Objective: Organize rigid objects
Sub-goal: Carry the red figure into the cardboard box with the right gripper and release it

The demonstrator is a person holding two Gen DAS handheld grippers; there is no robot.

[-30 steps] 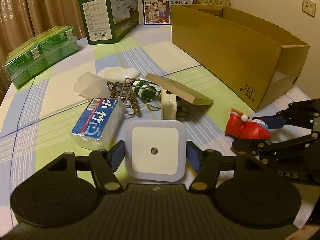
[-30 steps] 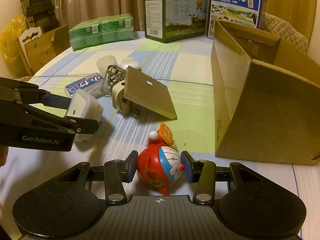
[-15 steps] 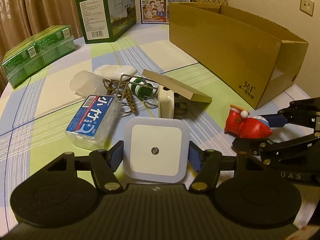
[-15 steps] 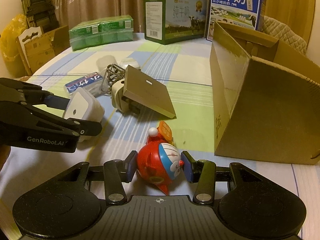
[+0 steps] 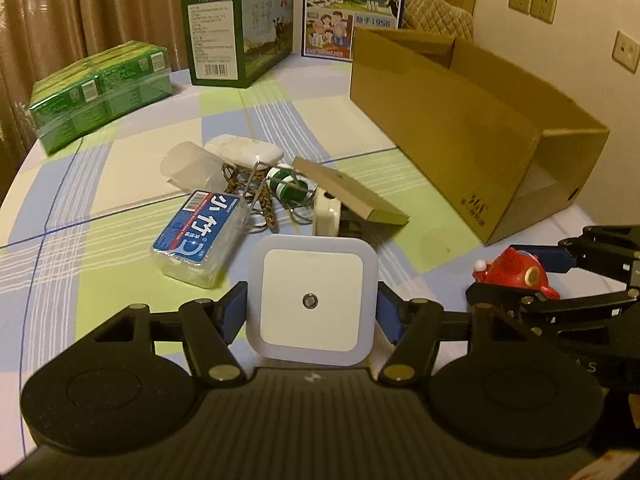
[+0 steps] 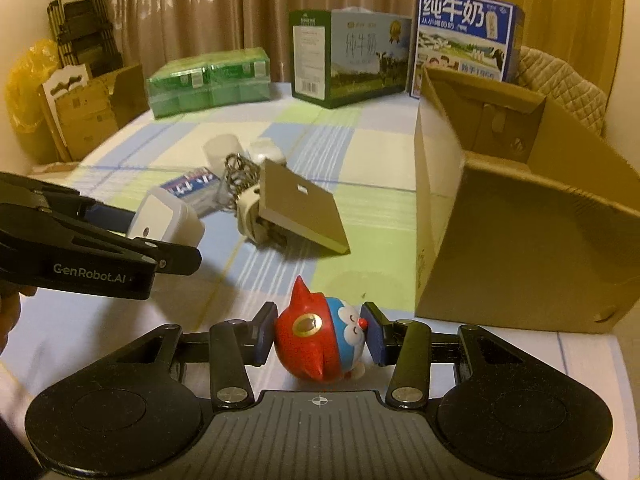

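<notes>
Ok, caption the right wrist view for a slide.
Right gripper holding a red-and-blue toy figure beside the open cardboard box.

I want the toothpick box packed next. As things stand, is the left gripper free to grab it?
Probably not yet. The left gripper is shut on the white night light, so its jaws are full. The toothpick box itself lies unblocked on the tablecloth just ahead.

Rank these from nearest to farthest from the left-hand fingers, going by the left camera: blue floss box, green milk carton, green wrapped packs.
1. Blue floss box, just ahead, left.
2. Green wrapped packs, far left.
3. Green milk carton, at the back, centre.
</notes>
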